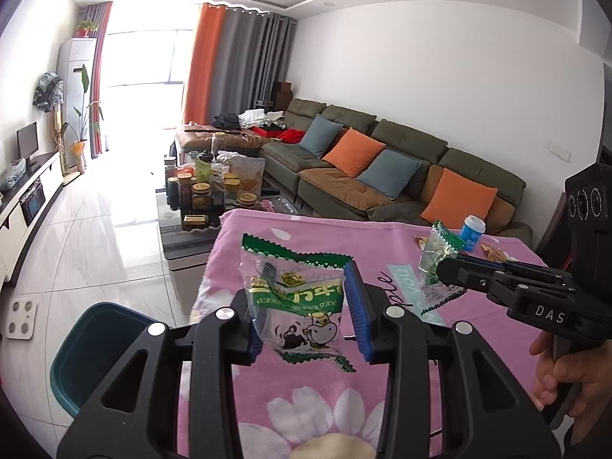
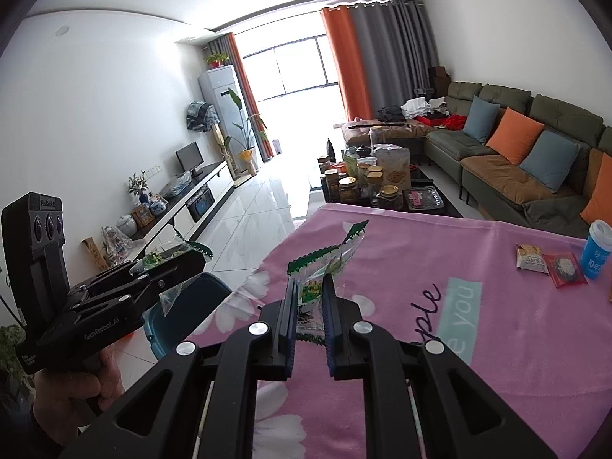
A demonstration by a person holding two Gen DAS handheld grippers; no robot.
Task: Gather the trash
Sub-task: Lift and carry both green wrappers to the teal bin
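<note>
My left gripper [image 1: 302, 302] is shut on a clear and green snack wrapper [image 1: 298, 329] with a cartoon cow, held above the edge of the pink flowered tablecloth [image 1: 344, 401]. My right gripper [image 2: 310, 283] is shut on a second green-edged wrapper [image 2: 336, 256], also above the cloth. In the left wrist view the right gripper [image 1: 445, 267] and its wrapper [image 1: 436, 248] show at the right. In the right wrist view the left gripper [image 2: 197, 260] and its wrapper [image 2: 168, 298] hang over a teal bin [image 2: 187, 306]. The same bin [image 1: 88, 352] stands on the floor beside the table.
A snack packet [image 2: 529, 258], a red packet [image 2: 566, 269] and a blue and white cup [image 2: 596, 252] lie at the table's far right. Beyond the table stands a low table crowded with jars [image 1: 202, 191]. A green sofa [image 1: 382, 160] runs along the right wall.
</note>
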